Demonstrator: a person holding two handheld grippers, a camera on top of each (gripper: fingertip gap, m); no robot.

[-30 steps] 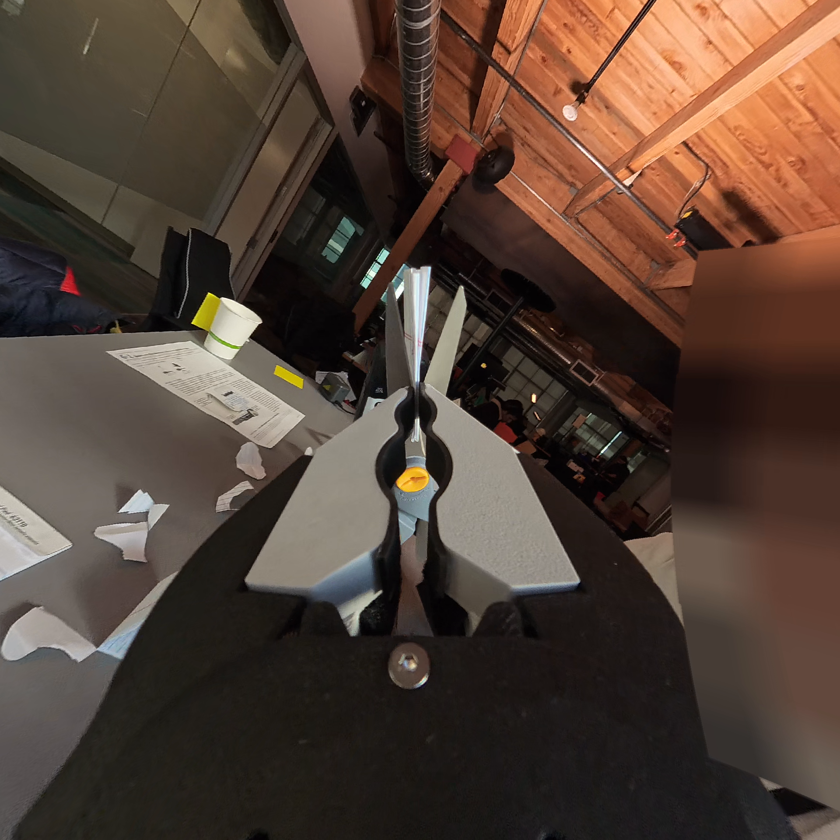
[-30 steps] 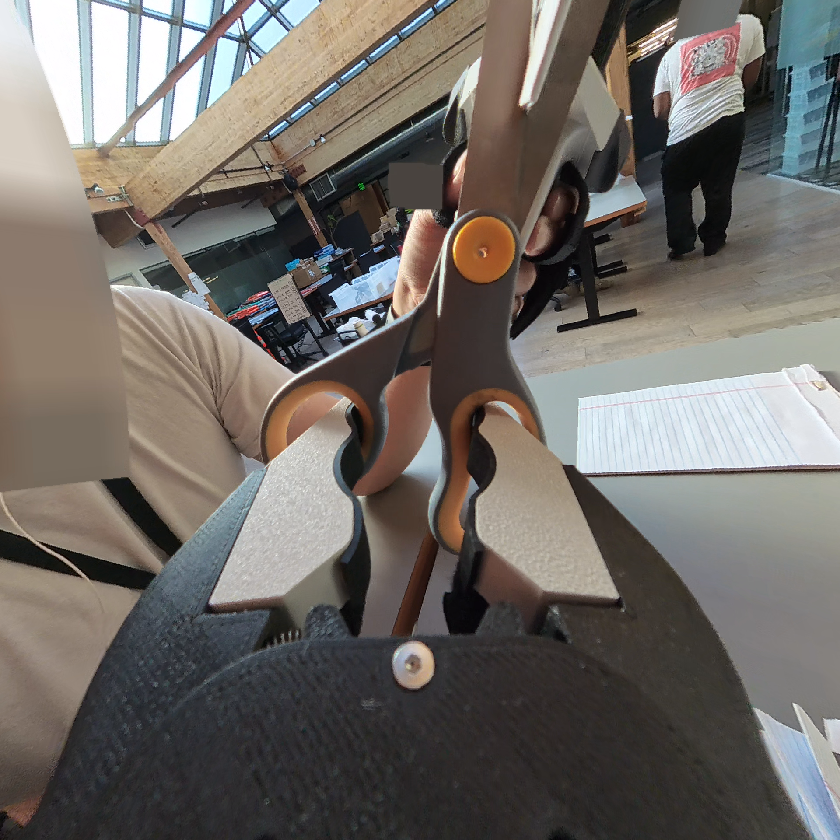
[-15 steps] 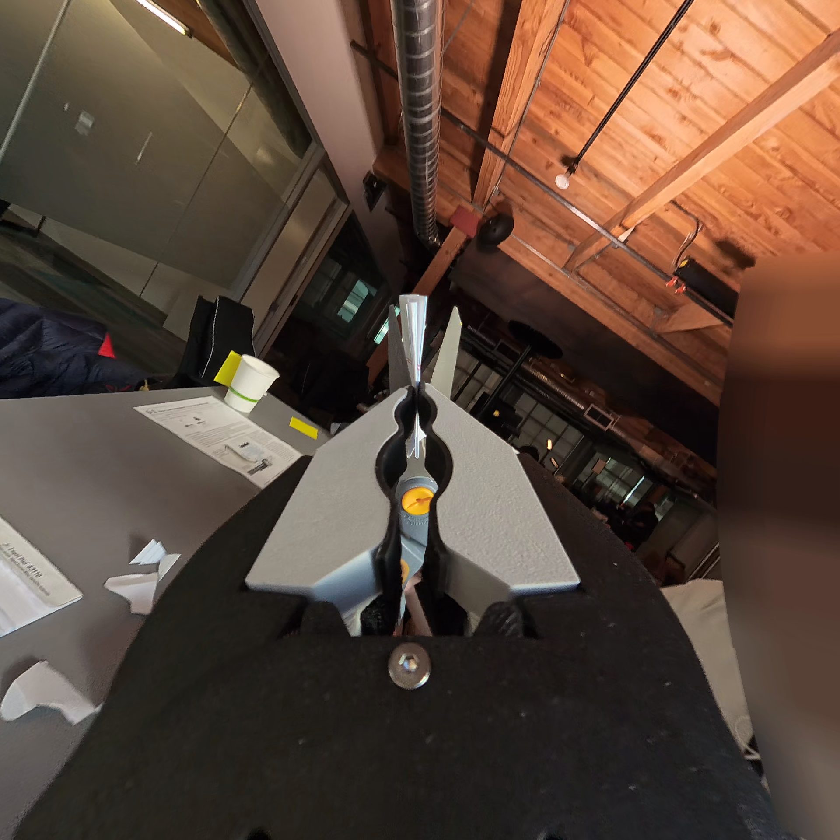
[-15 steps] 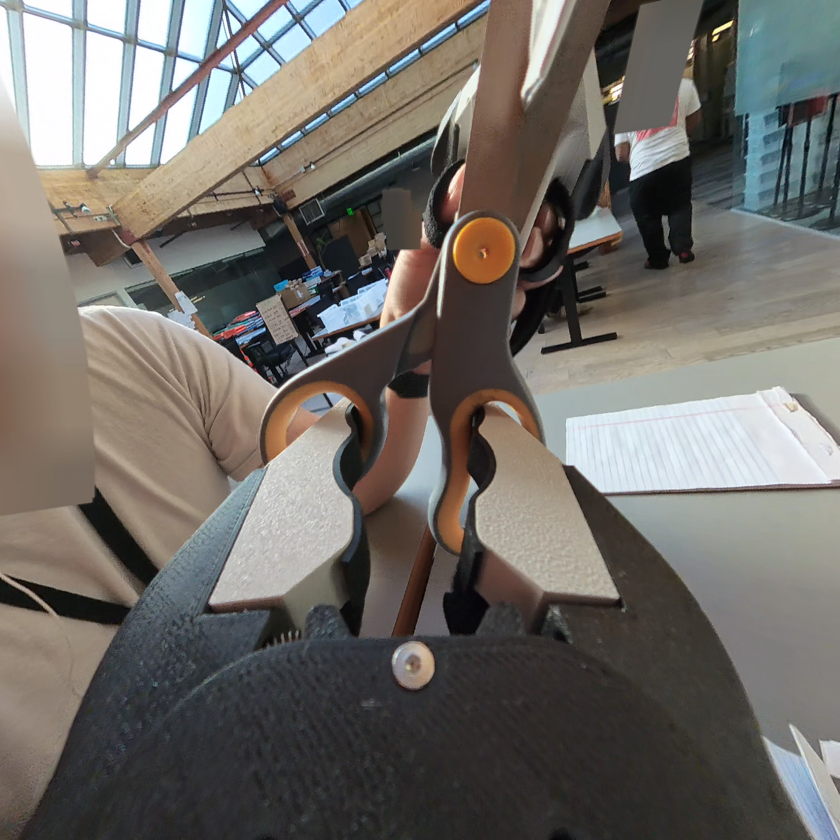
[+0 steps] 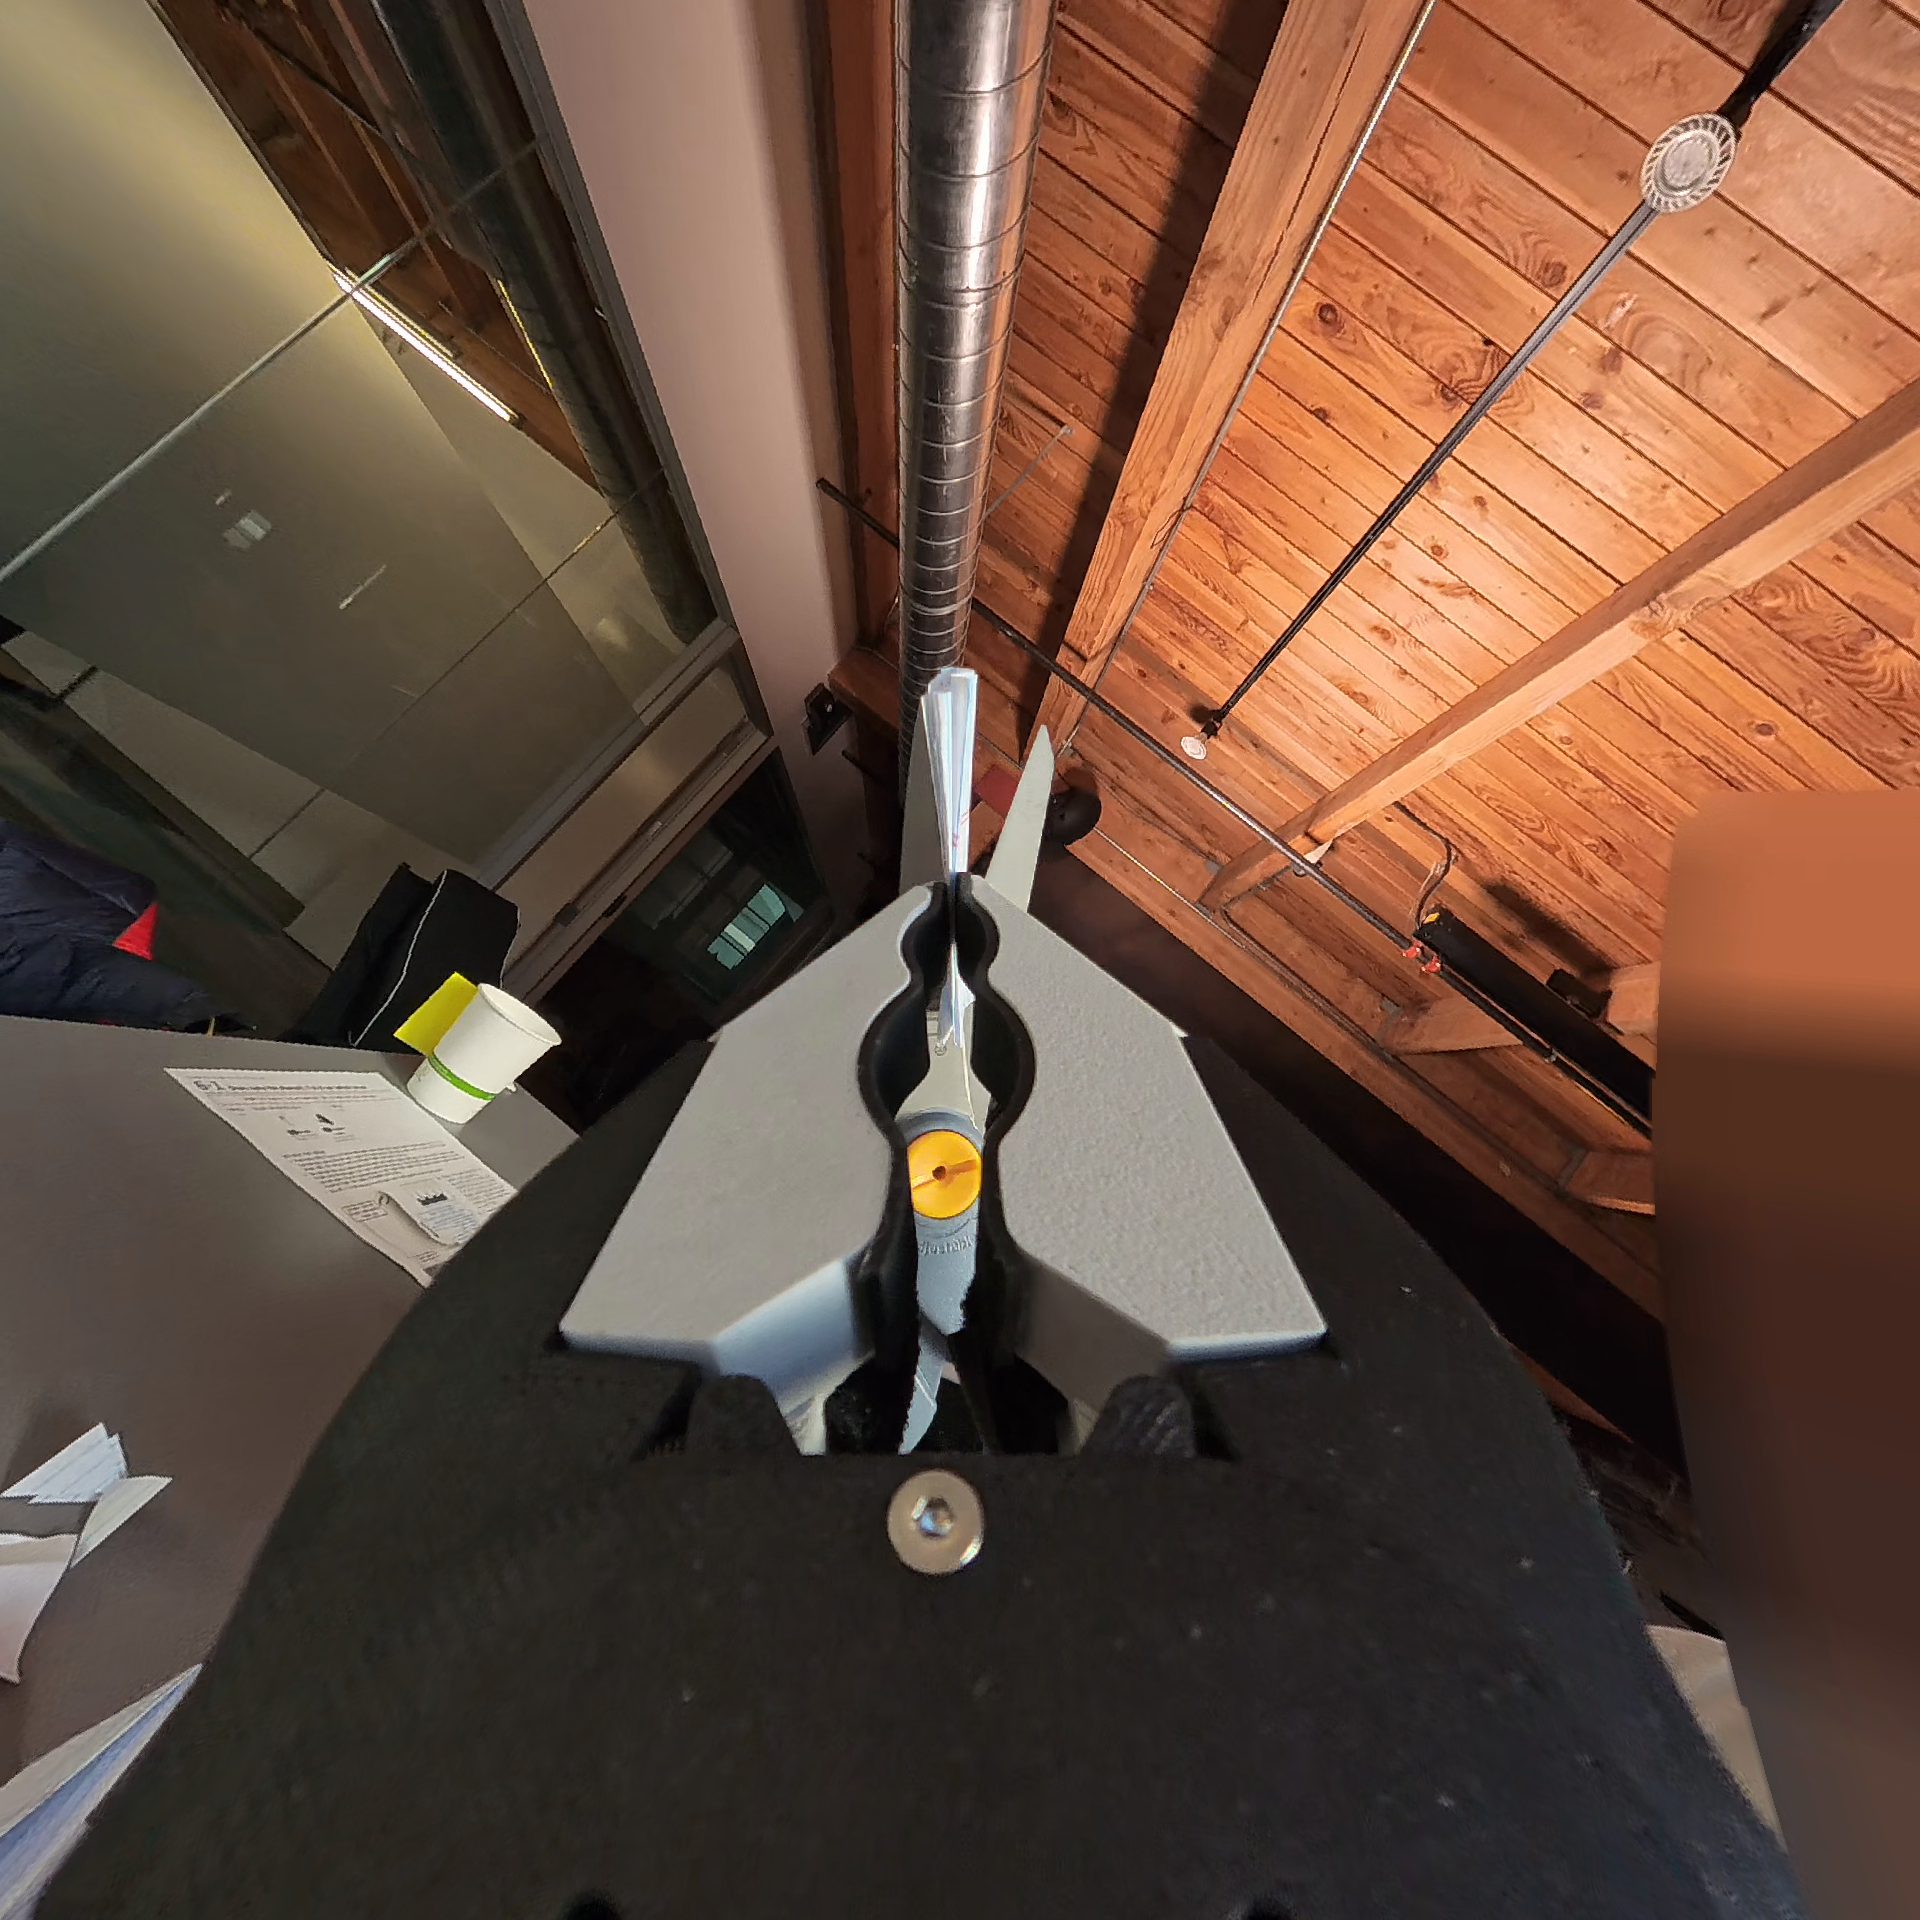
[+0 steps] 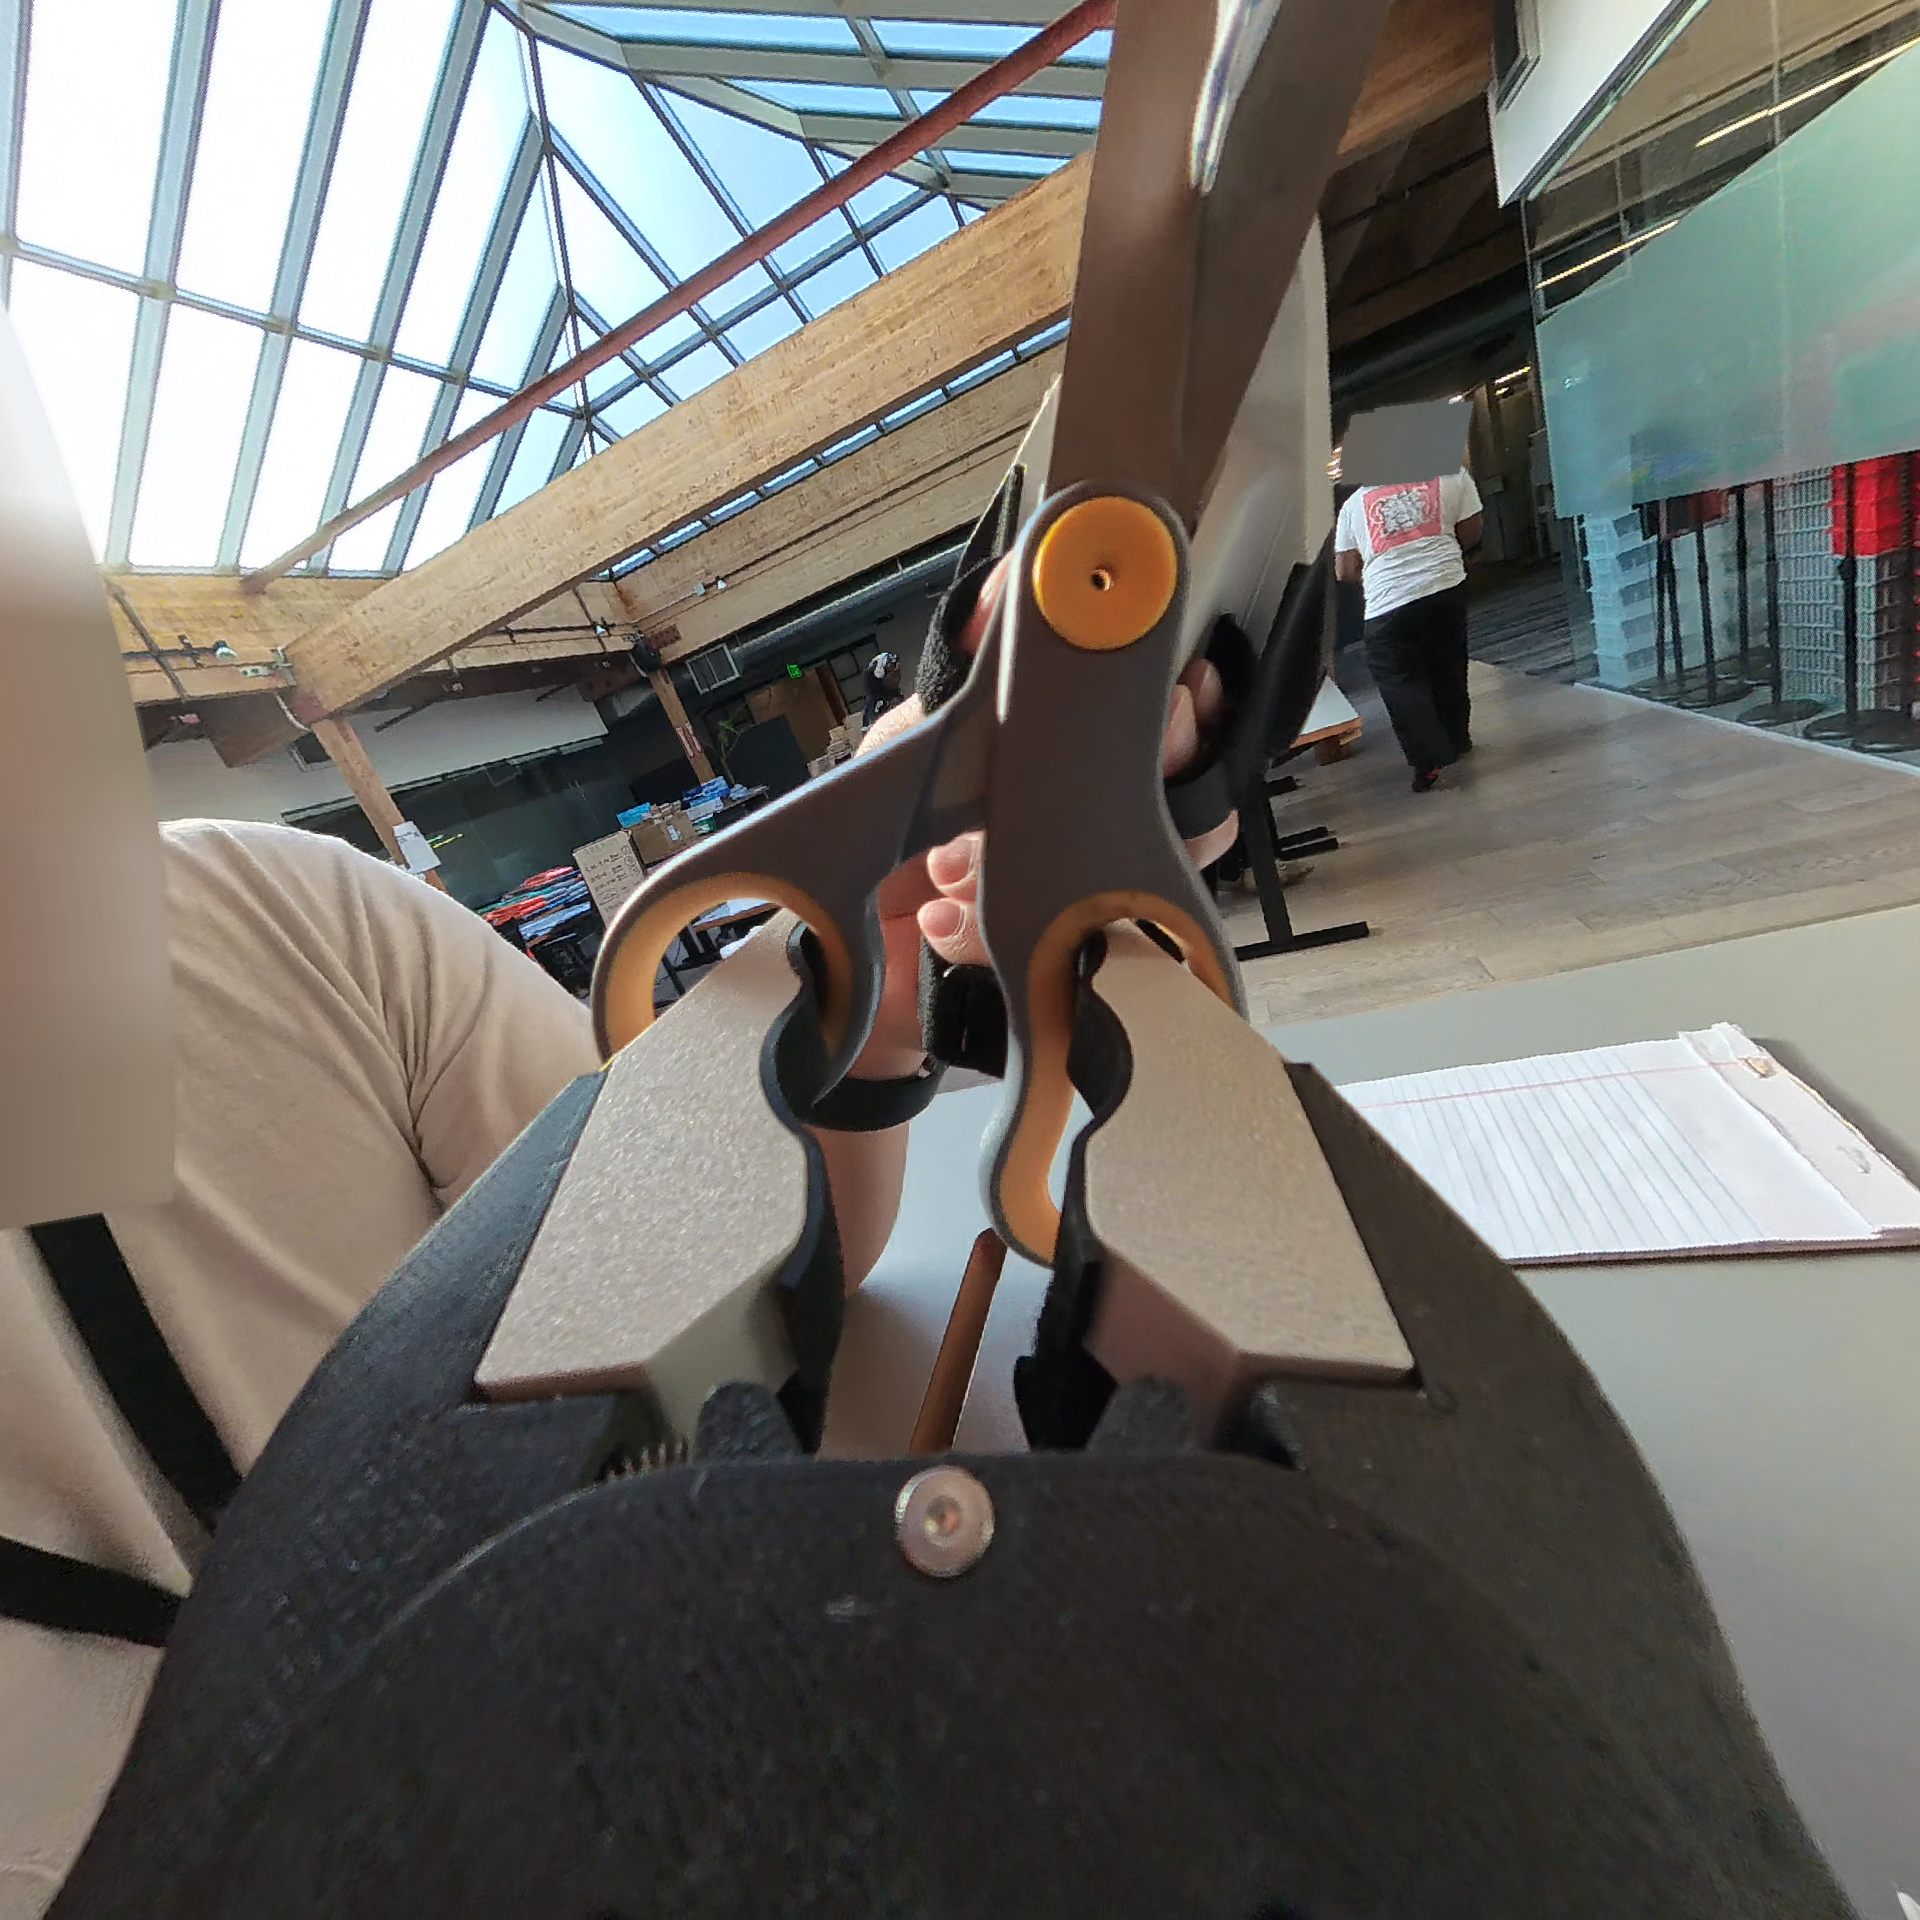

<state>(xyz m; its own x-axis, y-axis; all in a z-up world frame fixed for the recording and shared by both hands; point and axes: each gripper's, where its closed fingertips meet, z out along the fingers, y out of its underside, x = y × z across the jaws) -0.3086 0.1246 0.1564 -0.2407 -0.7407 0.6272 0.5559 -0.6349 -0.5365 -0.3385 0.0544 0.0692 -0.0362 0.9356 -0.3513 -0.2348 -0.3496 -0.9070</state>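
Observation:
My left gripper (image 5: 954, 883) is shut on a thin white sheet of paper (image 5: 951, 748), seen edge-on and sticking up past the fingertips. The grey scissors with an orange pivot (image 5: 940, 1169) straddle that sheet, one blade (image 5: 1023, 821) on each side. My right gripper (image 6: 966, 966) has its two fingers threaded through the scissors' (image 6: 1101, 790) orange-lined handle loops, jaws apart. In the right wrist view the blades rise out of the top of the frame. Beyond them are the sheet (image 6: 1283, 436) and a hand on the left gripper (image 6: 1210, 748).
On the grey table (image 5: 125, 1247) lie a printed sheet (image 5: 343, 1153), a white paper cup (image 5: 478, 1049) with a yellow note, and paper scraps (image 5: 62, 1496). A lined pad (image 6: 1621, 1153) lies at the right. A beige sleeve (image 6: 312, 1039) is close left. A person (image 6: 1408, 623) walks far off. One gripper's finger ends stand about 11 cm off the other's.
Both grippers have tilted upward together, so the ceiling and skylight fill more of each view. The left stays shut on the paper and the scissors stay around it.

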